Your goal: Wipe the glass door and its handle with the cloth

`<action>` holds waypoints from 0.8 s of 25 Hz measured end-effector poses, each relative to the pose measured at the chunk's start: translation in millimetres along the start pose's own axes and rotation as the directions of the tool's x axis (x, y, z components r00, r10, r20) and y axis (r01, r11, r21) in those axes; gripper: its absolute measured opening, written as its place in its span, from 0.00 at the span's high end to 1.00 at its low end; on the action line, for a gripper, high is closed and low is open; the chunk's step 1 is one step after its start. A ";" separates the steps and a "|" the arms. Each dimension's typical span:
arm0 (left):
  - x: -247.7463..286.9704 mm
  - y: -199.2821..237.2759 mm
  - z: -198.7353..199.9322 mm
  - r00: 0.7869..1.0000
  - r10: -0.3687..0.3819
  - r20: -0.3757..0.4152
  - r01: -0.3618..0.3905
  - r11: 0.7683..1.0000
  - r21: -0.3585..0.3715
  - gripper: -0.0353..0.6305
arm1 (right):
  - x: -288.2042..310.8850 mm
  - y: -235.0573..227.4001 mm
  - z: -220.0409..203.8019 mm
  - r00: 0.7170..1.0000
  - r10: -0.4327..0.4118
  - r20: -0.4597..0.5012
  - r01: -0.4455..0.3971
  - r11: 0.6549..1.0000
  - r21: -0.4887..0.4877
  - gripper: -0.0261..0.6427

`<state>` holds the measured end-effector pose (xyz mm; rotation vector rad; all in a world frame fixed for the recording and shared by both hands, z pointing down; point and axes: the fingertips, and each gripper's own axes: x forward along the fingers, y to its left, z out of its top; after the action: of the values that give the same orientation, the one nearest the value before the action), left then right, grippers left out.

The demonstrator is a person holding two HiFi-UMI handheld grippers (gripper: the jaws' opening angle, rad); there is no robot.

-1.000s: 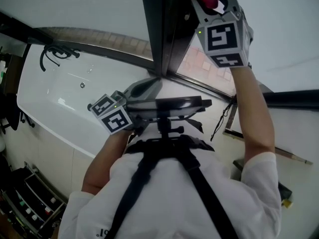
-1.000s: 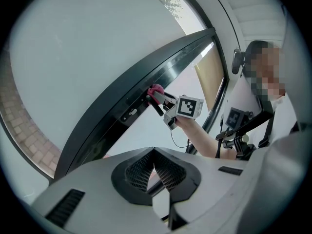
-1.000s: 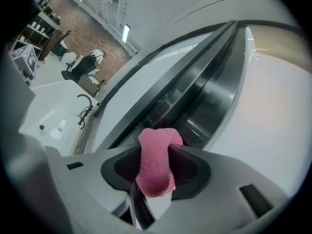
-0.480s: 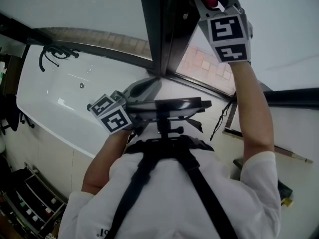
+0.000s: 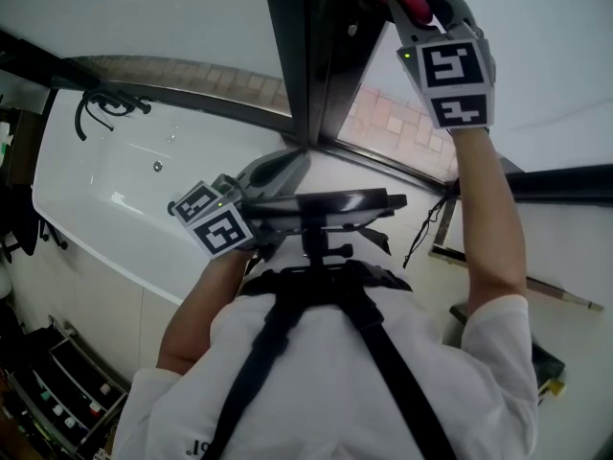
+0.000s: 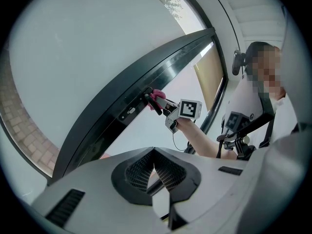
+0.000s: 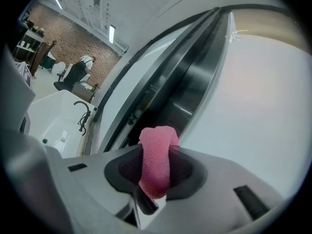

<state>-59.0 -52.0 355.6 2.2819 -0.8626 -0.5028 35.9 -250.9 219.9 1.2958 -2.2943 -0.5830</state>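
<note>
Cloth (image 7: pixel 157 160), pink and soft, looks nearly weightless. It should fold and bunch freely and cannot be hurt. It is best pinched mid-fold, as it is now, with a tuft left proud to do the rubbing. The right gripper's (image 7: pixel 156 182) 2 fingers are clamped on it, and the free end pokes past their tips toward the dark frame of the glass door (image 7: pixel 195 89). In the left gripper view the cloth sits against a dark handle (image 6: pixel 151 103) on that frame. Glass is hard, slick and breakable, so light pressure seems wise. The left gripper (image 6: pixel 155 172) has its fingers closed together on nothing and is held low by the person's body.
</note>
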 end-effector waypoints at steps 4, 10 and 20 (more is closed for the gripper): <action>0.9 0.6 -0.8 1.000 -0.004 -0.003 0.004 1.000 -0.004 0.97 | -8.8 -13.1 -11.4 0.999 -0.034 -0.017 0.034 0.999 0.014 0.80; 4.6 2.1 -1.5 1.000 -0.013 -0.013 0.013 1.000 -0.012 0.97 | -25.4 -31.2 -18.5 0.997 -0.081 -0.019 0.082 0.996 0.037 0.80; 4.3 5.5 -4.5 1.000 -0.016 -0.014 0.016 1.000 -0.021 0.97 | -35.5 -22.2 21.9 0.995 -0.057 0.076 0.054 0.998 0.037 0.81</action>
<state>-56.0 -56.1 362.0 2.2724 -0.8288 -0.4997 55.3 -227.4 183.7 1.3803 -2.3463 -0.6244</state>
